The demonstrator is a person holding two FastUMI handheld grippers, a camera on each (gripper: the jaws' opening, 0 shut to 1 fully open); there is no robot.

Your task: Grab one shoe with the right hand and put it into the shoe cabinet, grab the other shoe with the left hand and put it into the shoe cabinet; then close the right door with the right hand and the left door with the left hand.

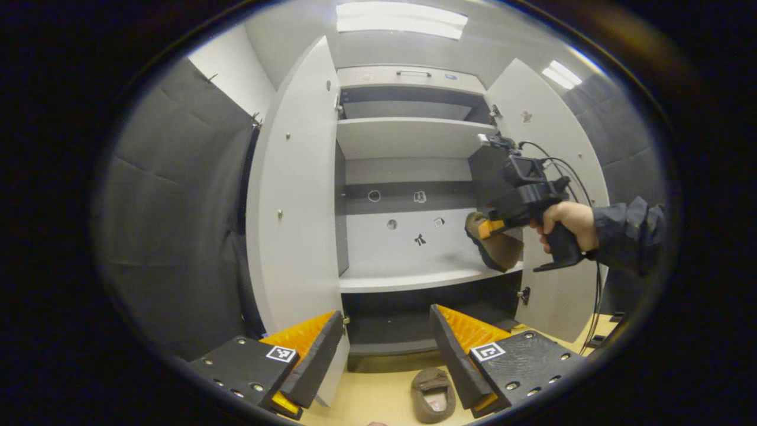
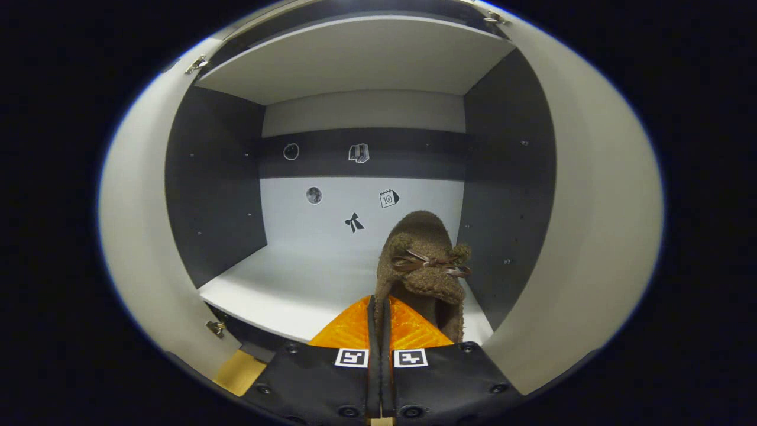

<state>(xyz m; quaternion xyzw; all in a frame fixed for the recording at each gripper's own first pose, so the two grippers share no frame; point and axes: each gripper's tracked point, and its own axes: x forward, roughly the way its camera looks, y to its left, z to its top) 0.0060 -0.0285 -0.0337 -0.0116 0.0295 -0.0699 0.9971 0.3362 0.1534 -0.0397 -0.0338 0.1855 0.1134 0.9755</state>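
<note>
In the left gripper view, a hand (image 1: 568,220) holds my right gripper (image 1: 488,228) at the right side of the open shoe cabinet's middle shelf (image 1: 402,275). It is shut on a brown fuzzy shoe (image 1: 500,248) that hangs tilted just above the shelf's right end. In the right gripper view, the right gripper (image 2: 378,309) pinches the heel edge of that shoe (image 2: 423,260), toe pointing into the cabinet over the shelf (image 2: 284,290). The second brown shoe (image 1: 433,395) lies on the floor, just below and between the fingers of my open left gripper (image 1: 387,331).
Both cabinet doors stand wide open, the left door (image 1: 295,207) and the right door (image 1: 556,148). Small stickers dot the back panel (image 2: 355,201). Cables trail from the right gripper down past the right door. The floor (image 1: 378,390) is light wood.
</note>
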